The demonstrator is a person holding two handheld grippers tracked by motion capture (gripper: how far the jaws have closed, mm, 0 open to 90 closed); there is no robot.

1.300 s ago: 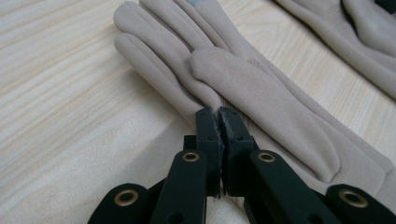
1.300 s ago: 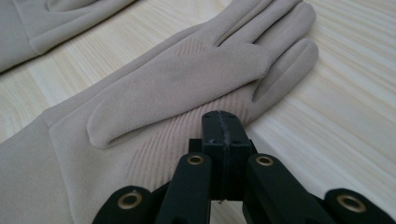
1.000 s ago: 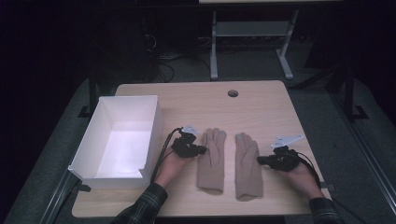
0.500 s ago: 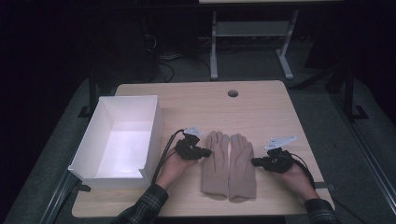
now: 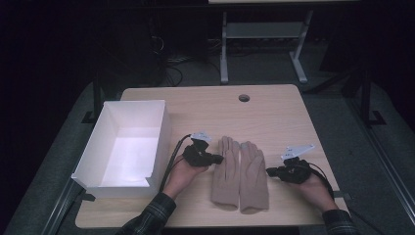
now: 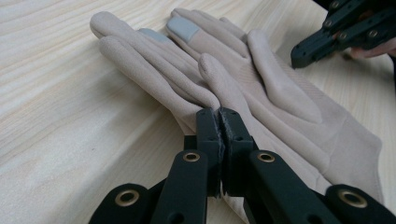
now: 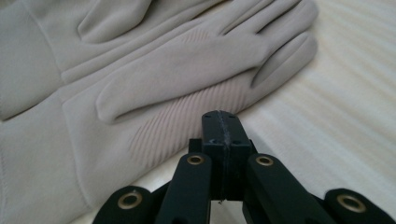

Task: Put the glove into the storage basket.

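Observation:
Two beige gloves lie flat side by side on the wooden table (image 5: 274, 117), fingers pointing away from me. The left glove (image 5: 225, 174) (image 6: 140, 60) (image 7: 116, 18) touches the right glove (image 5: 253, 176) (image 6: 289, 93) (image 7: 177, 70) along their inner edges. My left gripper (image 5: 219, 158) (image 6: 219, 114) is shut, its tips at the left glove's outer edge near the thumb. Against the right glove's outer edge rests my right gripper (image 5: 268, 171) (image 7: 223, 116) (image 6: 299, 56), also shut. No fabric shows between either pair of jaws.
An open white box (image 5: 164, 132) stands at the table's left side, close to my left hand. A round cable hole (image 5: 243, 98) sits near the far edge. A metal frame (image 5: 224, 58) stands on the floor beyond the table.
The right gripper slid left, pushing the right glove against the left glove and closing the gap between them. The left gripper stayed almost in place.

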